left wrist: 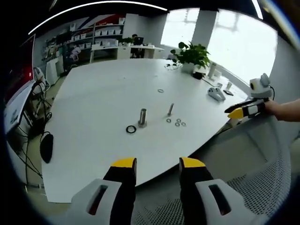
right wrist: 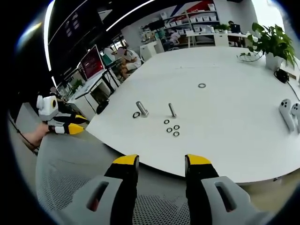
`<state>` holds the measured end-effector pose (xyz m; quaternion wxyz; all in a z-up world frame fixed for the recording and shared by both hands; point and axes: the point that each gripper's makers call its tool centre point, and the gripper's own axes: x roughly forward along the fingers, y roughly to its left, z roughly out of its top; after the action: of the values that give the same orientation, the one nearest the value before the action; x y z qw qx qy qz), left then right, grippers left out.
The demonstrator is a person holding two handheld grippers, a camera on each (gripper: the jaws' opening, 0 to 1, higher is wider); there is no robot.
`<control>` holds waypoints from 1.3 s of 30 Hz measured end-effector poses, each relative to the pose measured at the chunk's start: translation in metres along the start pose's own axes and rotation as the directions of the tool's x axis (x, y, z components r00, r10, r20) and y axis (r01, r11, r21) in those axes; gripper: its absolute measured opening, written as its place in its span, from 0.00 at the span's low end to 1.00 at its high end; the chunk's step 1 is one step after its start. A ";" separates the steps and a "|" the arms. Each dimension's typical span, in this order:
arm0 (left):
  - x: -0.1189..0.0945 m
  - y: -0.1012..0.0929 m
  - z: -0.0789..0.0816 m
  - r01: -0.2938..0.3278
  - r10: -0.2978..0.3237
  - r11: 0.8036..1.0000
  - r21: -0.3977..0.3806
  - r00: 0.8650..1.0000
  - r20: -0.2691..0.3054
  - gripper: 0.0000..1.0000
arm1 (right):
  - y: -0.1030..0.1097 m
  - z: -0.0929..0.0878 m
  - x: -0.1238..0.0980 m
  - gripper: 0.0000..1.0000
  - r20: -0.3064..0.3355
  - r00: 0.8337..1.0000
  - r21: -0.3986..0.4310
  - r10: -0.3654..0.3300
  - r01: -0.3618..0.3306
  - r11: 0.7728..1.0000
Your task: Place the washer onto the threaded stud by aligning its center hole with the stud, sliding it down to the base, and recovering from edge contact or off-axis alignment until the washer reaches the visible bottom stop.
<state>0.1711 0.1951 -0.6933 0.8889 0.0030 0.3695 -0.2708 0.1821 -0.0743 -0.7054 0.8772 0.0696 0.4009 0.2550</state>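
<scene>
Washers (left wrist: 176,122) lie in a loose cluster on the white tabletop (left wrist: 103,93) just beside the thin threaded stud (left wrist: 170,109), with a thicker stud (left wrist: 142,117) and a dark ring (left wrist: 131,129) nearby. Both the left gripper (left wrist: 158,164) and the right gripper (right wrist: 161,160) hover short of the tabletop's edge, fingers spread and empty.

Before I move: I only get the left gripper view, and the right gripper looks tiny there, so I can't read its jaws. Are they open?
Observer: Yes. In the right gripper view the right gripper has its jaws apart, with nothing between them.
Operator: What lies straight ahead of it?
Observer: The thin stud, upright, with four small washers lying on the table on its near side.
</scene>
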 end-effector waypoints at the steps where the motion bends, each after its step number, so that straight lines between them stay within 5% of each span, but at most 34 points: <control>1: 0.000 0.001 0.001 -0.002 0.002 1.000 -0.008 1.000 0.010 0.35 | 0.000 0.000 0.000 0.42 -0.002 1.000 -0.001 0.000 0.000 1.000; 39: -0.001 0.001 0.007 0.000 0.001 1.000 -0.024 0.999 0.044 0.36 | 0.001 0.002 -0.003 0.46 0.005 1.000 -0.043 -0.016 0.016 0.999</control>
<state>0.1759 0.1950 -0.6880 0.8969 -0.0137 0.3529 -0.2664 0.1820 -0.0752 -0.7016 0.8814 0.0481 0.3938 0.2562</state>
